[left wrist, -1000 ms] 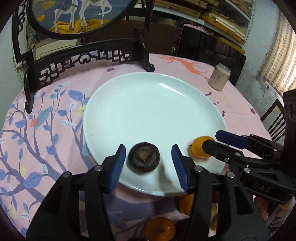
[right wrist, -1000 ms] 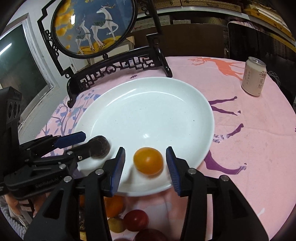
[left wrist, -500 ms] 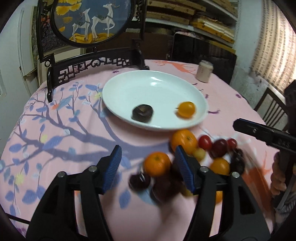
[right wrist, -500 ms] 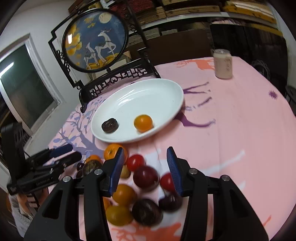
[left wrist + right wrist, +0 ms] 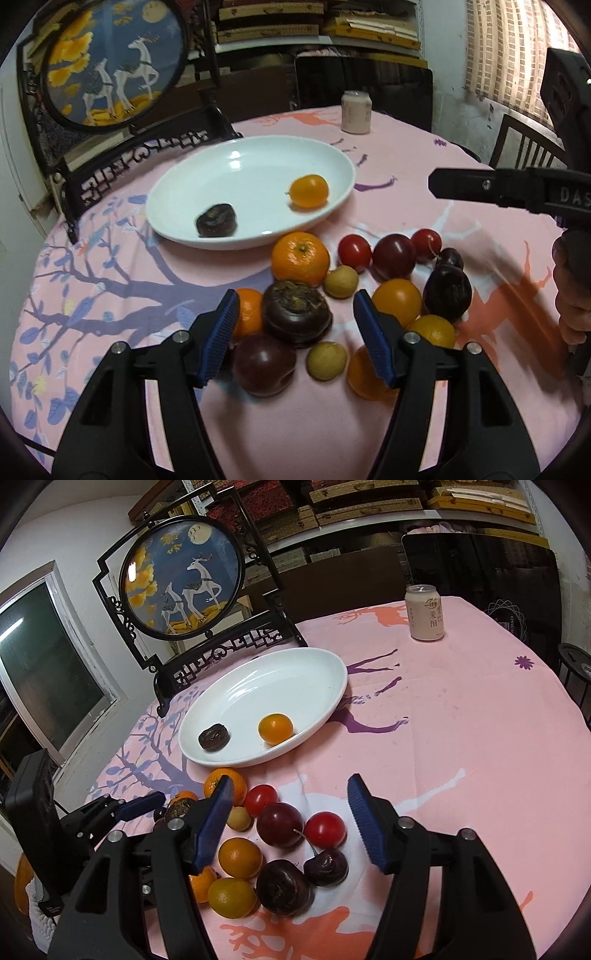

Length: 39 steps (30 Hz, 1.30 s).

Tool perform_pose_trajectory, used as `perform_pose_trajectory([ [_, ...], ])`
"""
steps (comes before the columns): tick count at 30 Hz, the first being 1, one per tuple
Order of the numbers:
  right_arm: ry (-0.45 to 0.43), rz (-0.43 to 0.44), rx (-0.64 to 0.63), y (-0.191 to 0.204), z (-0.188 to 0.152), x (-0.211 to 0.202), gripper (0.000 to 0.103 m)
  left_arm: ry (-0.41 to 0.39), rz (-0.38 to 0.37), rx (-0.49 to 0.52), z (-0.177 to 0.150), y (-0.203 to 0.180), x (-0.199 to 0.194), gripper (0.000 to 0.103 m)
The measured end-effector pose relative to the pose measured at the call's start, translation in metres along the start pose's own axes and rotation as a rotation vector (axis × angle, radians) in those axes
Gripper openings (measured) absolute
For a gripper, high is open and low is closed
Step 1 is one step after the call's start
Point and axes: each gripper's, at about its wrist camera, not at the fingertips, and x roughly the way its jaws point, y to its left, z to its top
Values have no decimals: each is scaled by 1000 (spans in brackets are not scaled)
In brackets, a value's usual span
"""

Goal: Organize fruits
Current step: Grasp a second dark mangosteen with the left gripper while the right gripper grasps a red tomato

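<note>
The fruit lies in two lots. On the white plate [image 5: 314, 664] sit a dark wrinkled fruit [image 5: 214, 737] near the front left rim and a small orange one [image 5: 275, 728] to its right, apart from each other. The rest forms a loose heap on the pink cloth of the table [image 5: 461, 738], just in front of the plate: a mandarin [image 5: 300, 257] nearest the plate rim, two red tomatoes [image 5: 354, 252] with a dark red plum [image 5: 394, 255] between them, two small tan fruits [image 5: 341, 281], a yellow-orange fruit [image 5: 396, 300], a dark purple plum [image 5: 447, 293], and a large dark wrinkled fruit [image 5: 296, 312] in the middle of the heap, touching a second mandarin [image 5: 248, 312] on its left.

The left tongs [image 5: 295, 334] hang over the near side of the heap with their blue pads wide apart and nothing between them; the large dark fruit and a plum [image 5: 263, 363] show in the gap below. The right tongs [image 5: 291, 821] are also spread wide and empty, over the right side of the heap, with a tomato [image 5: 325, 829] and a cherry-like dark fruit [image 5: 326, 867] seen between the pads.

Behind the plate stands a round deer screen [image 5: 183, 579] in a black carved frame. A pale drink can [image 5: 424, 612] stands well apart, at the far right of the table.
</note>
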Motion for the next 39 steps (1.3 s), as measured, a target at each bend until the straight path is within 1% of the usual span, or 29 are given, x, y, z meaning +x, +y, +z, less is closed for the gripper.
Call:
perform_pose_trajectory([
  [1,-4,-7,2,-1,-1,-1,78,10,-4,0,0,-1,3,62],
  [2,-11,-16,4,-1,-1,-1,79,19,-4,0,0,-1,5,58],
  [3,-16,-23,3,-1,-1,-2,81,34,-7,-2,0,-1,10,50],
  [5,-17,-28,2,-1,0,-2,83,35,-10,-9,0,-1,12,46],
  [6,-16,-31,2,-2,0,-1,83,34,-9,-12,1,0,12,41],
  [9,-1,-36,5,-4,-1,3,83,38,-27,-37,1,5,10,41],
  [14,50,-15,42,-12,-4,16,83,11,1,-122,2,29,-1,41],
  [17,76,8,61,-15,-6,21,82,19,11,-188,2,45,-1,41],
  [20,99,20,70,-17,-8,25,69,22,11,-197,1,48,-1,41],
  [22,124,26,84,-20,-10,30,52,21,17,-188,0,46,-1,41],
  [26,169,8,117,-29,-14,40,44,21,20,-186,1,45,-1,41],
  [28,171,23,131,-32,-15,40,37,23,18,-191,1,46,-1,41],
  [30,186,16,131,-33,-17,42,33,26,22,-193,0,46,0,41],
  [34,216,22,134,-34,-21,46,32,26,23,-193,0,46,0,42],
  [39,209,6,115,-31,-22,44,31,26,23,-196,0,47,0,41],
])
